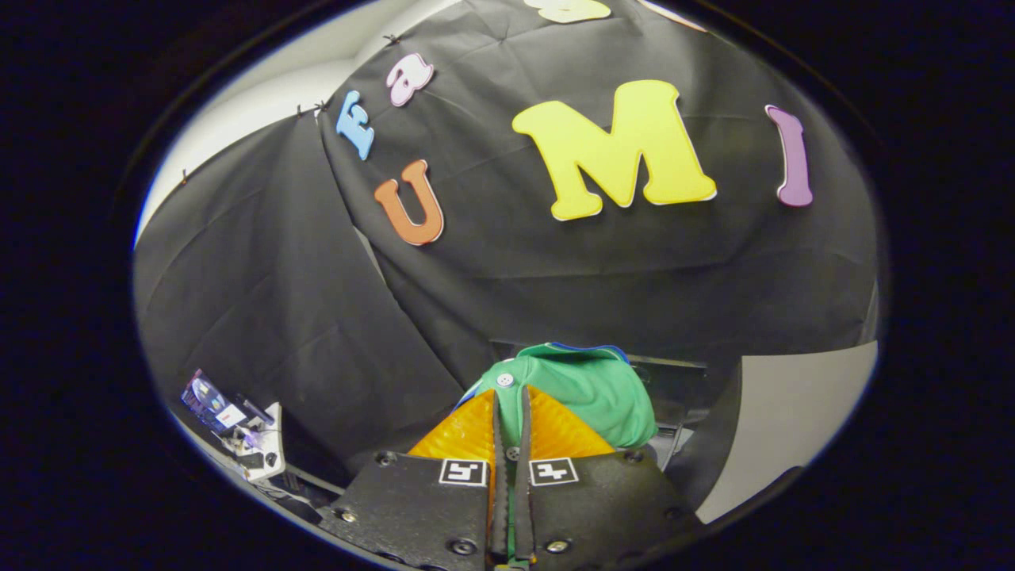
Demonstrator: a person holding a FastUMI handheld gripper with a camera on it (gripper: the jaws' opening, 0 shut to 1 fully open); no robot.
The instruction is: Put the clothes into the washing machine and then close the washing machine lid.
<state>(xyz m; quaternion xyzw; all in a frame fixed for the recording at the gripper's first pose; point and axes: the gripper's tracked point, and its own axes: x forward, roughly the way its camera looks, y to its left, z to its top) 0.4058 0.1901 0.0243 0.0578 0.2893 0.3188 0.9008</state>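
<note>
My gripper (509,400) is shut on a green garment (591,388). The garment has a white button and a blue trim along its top edge. Its cloth is pinched between the two orange fingers (468,432) and bunches up just ahead of and to the right of them, held up in the air in front of the black cloth wall. A dark boxy shape (674,388) with a flat top edge sits behind the garment; I cannot tell whether it is the washing machine.
A white device (254,440) with a small lit panel stands low to the left of the fingers. A pale wall surface (793,412) lies to the right beyond the dark shape. The black cloth wall (555,262) rises close ahead.
</note>
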